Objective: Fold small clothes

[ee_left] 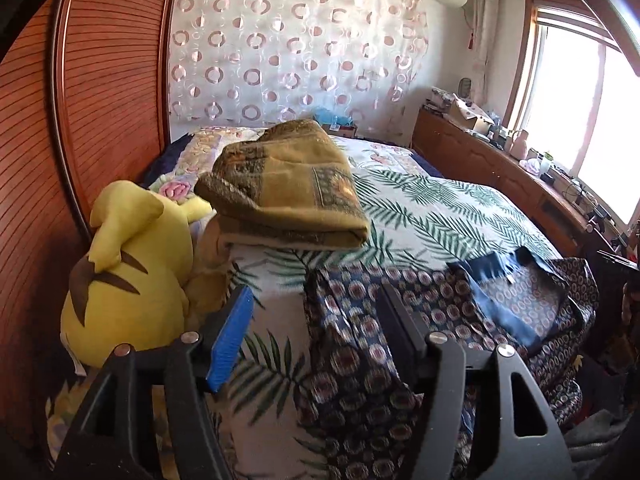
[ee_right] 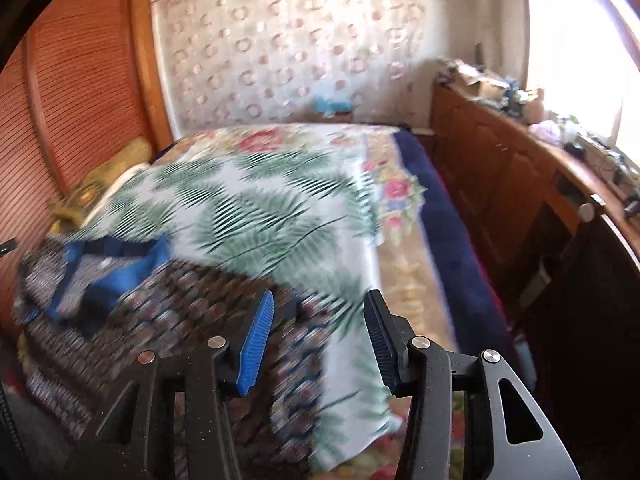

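From the left wrist view I see my left gripper [ee_left: 316, 334] with its fingers spread apart and nothing pinched between them. The patterned garment [ee_left: 400, 320], dark blue with rows of round medallions, lies flat on the bed [ee_left: 460, 208] under and ahead of the fingers. Its left edge runs down the gap between them, so the black finger [ee_left: 400, 328] sits over the cloth at about 3 o'clock of the gap, while the blue-padded finger [ee_left: 230, 340] sits over bare leaf-print bedspread at 9 o'clock. The garment's plain blue neckline [ee_left: 492, 272] lies open toward 2 o'clock of the fingers, well beyond their tips. I cannot tell whether the black finger touches the cloth.

A yellow plush toy [ee_left: 128, 272] sits at 10 o'clock, just beside the blue pad, against the wooden slatted headboard [ee_left: 100, 80]. A folded olive-brown blanket [ee_left: 280, 188] lies at 12 o'clock, farther up the bed.

From the right wrist view, which is blurred, my right gripper [ee_right: 318, 338] also has its fingers spread, with nothing gripped. Here the patterned garment [ee_right: 180, 308] lies to the left: it passes under the blue-padded finger [ee_right: 256, 344] and its right edge ends in the gap, short of the black finger [ee_right: 382, 340]. The blue neckline [ee_right: 120, 264] lies at 10 o'clock. At 3 o'clock a wooden cabinet [ee_right: 500, 168] runs along the bed's side under the window [ee_right: 580, 40].
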A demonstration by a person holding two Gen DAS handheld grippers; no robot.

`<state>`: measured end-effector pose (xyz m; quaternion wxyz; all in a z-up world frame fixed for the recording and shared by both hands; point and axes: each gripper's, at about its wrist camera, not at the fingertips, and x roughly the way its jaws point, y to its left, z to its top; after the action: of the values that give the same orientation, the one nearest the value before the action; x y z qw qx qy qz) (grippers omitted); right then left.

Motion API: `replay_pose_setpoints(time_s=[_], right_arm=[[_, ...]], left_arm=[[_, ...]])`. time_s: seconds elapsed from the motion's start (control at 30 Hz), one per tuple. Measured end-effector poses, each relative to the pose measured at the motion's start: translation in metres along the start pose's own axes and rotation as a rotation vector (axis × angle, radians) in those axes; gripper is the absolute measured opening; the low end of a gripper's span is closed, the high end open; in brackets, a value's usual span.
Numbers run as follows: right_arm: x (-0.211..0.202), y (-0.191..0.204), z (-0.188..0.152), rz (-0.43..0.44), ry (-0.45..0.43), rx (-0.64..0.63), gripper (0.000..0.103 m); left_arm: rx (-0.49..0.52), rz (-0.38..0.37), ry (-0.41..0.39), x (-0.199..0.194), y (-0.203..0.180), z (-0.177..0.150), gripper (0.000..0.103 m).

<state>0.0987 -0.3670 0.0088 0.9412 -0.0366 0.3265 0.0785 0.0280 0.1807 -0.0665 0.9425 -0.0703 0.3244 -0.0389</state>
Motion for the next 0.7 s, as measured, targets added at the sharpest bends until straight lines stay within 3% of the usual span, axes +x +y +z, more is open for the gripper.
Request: replay_pose_setpoints(time_s=[0.13, 0.3, 0.4, 0.53, 0.7], right_arm=[[0.032, -0.015, 0.009, -0.048, 0.03, 0.035, 0.049], [0.071, -0.004, 0.003, 0.023, 0.113, 0.041, 0.049], [0.081, 0.008, 0.0, 0.072, 0.131, 0.03, 0.049], [0.081, 0.02, -0.006, 0.103, 0.129, 0.019, 0.06], [0.084, 0.008, -0.007, 0.081, 0.153, 0.027, 0.061]], left_arm=[[0.017, 0.037, 0.008, 0.021, 0.008, 0.021, 0.065], [0.001, 0.049, 0.071, 0.052, 0.024, 0.027, 0.065], [0.0, 0.061, 0.112, 0.065, 0.029, 0.023, 0.065], [-0.009, 0.055, 0.15, 0.074, 0.033, 0.016, 0.065], [-0.028, 0.031, 0.192, 0.085, 0.035, 0.008, 0.065]])
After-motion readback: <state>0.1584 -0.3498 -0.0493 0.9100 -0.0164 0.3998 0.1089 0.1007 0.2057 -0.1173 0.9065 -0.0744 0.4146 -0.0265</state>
